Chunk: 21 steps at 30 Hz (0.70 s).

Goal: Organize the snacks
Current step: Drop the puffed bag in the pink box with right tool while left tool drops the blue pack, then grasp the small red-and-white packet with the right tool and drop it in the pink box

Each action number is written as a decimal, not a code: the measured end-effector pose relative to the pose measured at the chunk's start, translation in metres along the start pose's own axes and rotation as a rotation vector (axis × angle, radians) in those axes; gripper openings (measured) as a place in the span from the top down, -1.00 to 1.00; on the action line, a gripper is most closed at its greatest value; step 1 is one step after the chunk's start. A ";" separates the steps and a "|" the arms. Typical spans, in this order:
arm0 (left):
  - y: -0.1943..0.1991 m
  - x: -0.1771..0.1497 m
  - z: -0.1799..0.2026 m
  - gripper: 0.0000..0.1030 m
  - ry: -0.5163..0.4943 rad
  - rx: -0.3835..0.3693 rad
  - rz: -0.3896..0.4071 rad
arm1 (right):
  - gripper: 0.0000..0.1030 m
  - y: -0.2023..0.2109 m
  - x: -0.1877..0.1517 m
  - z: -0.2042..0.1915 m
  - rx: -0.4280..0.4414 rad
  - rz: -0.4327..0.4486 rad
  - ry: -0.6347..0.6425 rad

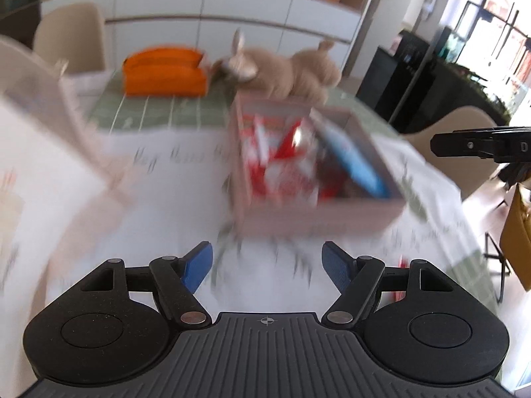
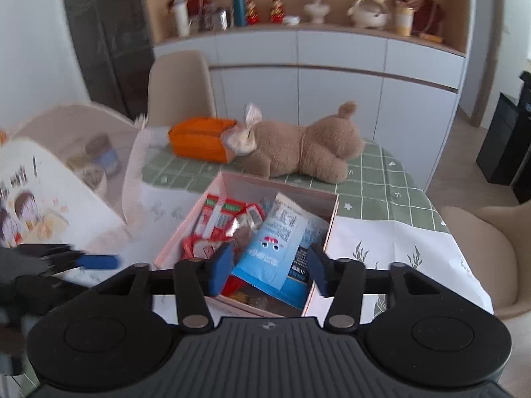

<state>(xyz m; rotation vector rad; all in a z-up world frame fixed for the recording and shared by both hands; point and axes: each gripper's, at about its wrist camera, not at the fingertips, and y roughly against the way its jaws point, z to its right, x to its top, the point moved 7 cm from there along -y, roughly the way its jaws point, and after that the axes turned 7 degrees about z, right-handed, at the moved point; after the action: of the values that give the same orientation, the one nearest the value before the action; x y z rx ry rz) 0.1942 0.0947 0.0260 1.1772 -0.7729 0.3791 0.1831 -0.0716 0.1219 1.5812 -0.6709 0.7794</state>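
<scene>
An open pinkish cardboard box (image 2: 181, 232) stands on the white cloth, holding several red-and-white snack packets (image 2: 219, 219) and a light blue packet (image 2: 275, 248). My right gripper (image 2: 268, 270) hovers over the box's near end, open; the blue packet lies below the gap, and the pads do not touch it. In the blurred left wrist view, the box (image 1: 318, 219) with red packets (image 1: 278, 162) lies ahead and to the right. My left gripper (image 1: 267, 265) is open over bare cloth with nothing between its fingers. Its blue fingertip (image 2: 96, 262) shows left of the box.
Behind the box lie a tan plush toy (image 2: 298, 146) and an orange pouch (image 2: 199, 139) on the green checked cloth. A white printed bag (image 2: 33, 192) stands at the left. Beige chairs (image 2: 481, 248) flank the table, whose edge falls off at the right.
</scene>
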 end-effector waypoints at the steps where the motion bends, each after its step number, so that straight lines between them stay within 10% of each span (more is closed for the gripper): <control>1: 0.006 -0.011 -0.001 -0.51 0.011 0.004 -0.014 | -0.38 -0.002 -0.008 -0.001 0.004 -0.026 0.012; 10: -0.003 -0.089 0.030 -0.41 0.068 0.007 -0.195 | -0.43 -0.033 -0.138 0.011 0.047 -0.352 0.018; 21: 0.011 -0.087 0.058 -0.35 0.002 -0.022 -0.176 | 0.07 -0.010 -0.171 -0.009 0.046 -0.309 0.148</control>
<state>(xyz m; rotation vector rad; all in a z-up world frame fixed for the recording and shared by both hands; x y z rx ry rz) 0.1076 0.0558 -0.0191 1.2133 -0.6640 0.2251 0.0859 -0.0620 -0.0190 1.6023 -0.2928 0.6755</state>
